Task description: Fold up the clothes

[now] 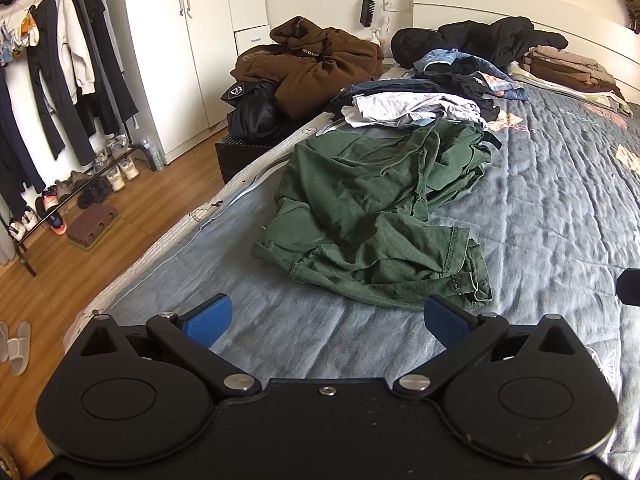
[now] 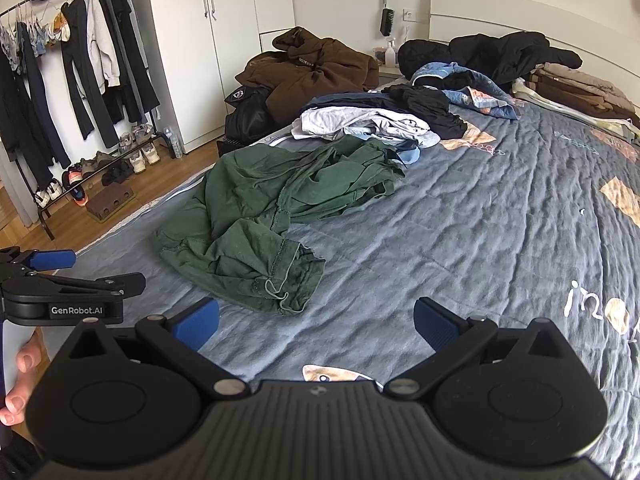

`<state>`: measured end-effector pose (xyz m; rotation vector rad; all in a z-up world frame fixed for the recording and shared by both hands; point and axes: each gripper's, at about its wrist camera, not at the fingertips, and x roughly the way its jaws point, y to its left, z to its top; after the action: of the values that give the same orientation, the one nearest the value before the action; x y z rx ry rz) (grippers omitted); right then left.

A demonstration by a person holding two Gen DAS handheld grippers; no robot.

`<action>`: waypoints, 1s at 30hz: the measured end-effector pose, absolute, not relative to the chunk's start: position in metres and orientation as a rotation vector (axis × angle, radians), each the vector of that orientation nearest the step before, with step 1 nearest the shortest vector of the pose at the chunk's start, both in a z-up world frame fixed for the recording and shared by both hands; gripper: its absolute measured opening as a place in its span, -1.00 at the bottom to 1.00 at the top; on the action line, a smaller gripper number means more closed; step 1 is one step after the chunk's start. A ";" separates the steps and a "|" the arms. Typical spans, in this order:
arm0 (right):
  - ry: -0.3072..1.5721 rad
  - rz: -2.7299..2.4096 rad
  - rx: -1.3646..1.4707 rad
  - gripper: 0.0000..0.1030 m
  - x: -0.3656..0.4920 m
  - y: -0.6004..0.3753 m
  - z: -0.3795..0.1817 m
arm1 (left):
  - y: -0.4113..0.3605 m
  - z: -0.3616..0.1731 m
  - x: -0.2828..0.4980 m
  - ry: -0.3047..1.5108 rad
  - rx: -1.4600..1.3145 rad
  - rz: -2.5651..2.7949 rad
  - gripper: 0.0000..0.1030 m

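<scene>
Green garment (image 1: pixel 380 216) is the work item: crumpled in a heap on the bed (image 1: pixel 552 216), inside-out seams and a sleeve or leg hem showing at the near end, no fold lines, nothing squared up. I can't tell whether it's a shirt or shorts; a drawstring loop seems to hang off the near corner in the right wrist view. Judgement: this one is at zero, not even spread flat yet. Just past the green garment, toward the headboard (image 1: pixel 520 4), sits a mixed pile of white, blue and black clothes (image 1: pixel 420 104), also unfolded, partly overlapping its far edge. Further past that, a black jacket heap (image 1: pixel 492 40). Right of that heap, against the headboard, a stack of tan and brown items (image 1: pixel 568 70) looks flat and layered, so possibly already folded, but I can't confirm it. Left of the green garment, off the bed, a brown hoodie (image 1: pixel 320 64) lies dumped on a dark box. Both tools are short of the green garment, hovering over bare quilt: left hand-held gripper (image 1: pixel 328 324) has its blue pads wide apart, nothing between them; right hand-held gripper (image 2: pixel 316 324) likewise spread and empty. Neither touches fabric. Remaining, as I read it: flatten the green garment, fold it, then work through the mixed pile. The bulk of the job is left.
</scene>
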<state>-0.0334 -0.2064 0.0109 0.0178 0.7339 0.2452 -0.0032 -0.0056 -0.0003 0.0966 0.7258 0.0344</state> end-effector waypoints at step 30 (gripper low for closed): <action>0.734 0.243 0.026 1.00 -0.034 -0.209 0.012 | -0.011 -0.005 0.000 0.714 0.126 0.031 1.00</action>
<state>-0.0338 -0.2090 0.0124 0.0257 0.7343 0.2435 0.0002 -0.0105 -0.0046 0.1262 0.7141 0.0312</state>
